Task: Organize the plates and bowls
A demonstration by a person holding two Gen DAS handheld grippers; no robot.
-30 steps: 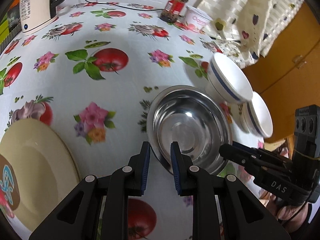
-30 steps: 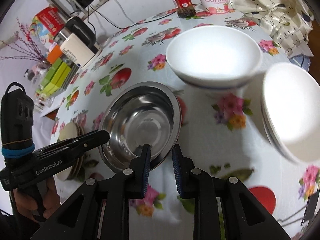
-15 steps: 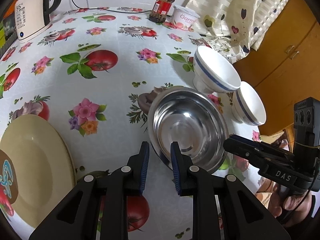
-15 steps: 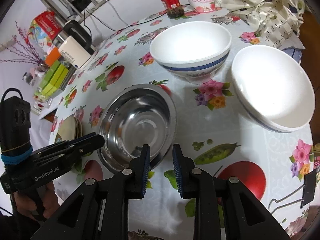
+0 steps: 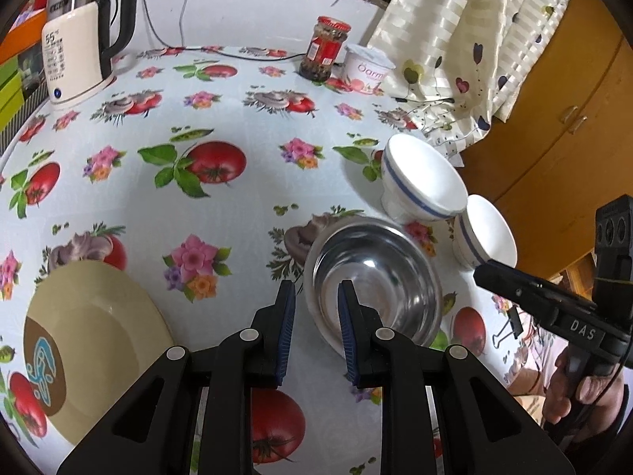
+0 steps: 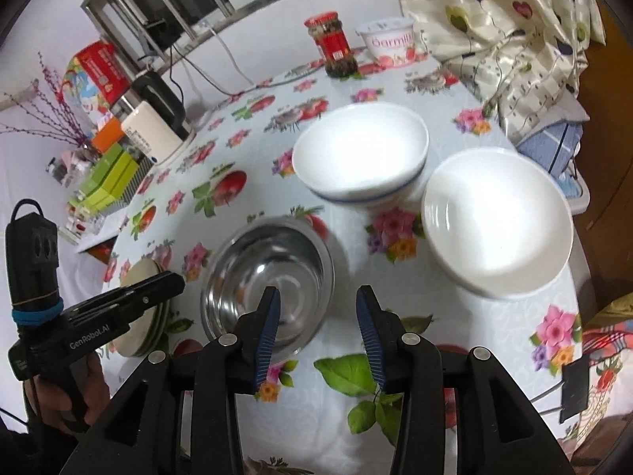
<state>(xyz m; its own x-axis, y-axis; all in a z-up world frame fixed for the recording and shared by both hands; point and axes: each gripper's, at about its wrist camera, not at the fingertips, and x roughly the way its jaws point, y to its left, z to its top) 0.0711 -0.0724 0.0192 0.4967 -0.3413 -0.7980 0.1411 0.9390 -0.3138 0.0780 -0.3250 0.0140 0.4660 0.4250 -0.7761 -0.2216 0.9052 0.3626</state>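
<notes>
"55" on kettle (image 5: 75, 59)

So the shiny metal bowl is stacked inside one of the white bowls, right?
Not quite. The shiny metal bowl sits by itself on the tablecloth, beside the two white bowls, not inside either. The right wrist view shows all three standing apart.

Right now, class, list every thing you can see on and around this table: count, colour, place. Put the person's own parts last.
Steel bowl: one, silver, table's near middle.
Ceramic bowls: two, white with blue stripe, right of the steel bowl.
Plates: a stack, cream, near left.
Kettle: one, white and black, far left.
Jar: one, red lid, far edge.
Yogurt tub: one, white, beside the jar.
Curtain: one, cream, far right.
Left gripper: black, empty.
Right gripper: black, jaws opening, empty.
Hands: two, on the handles.
</notes>
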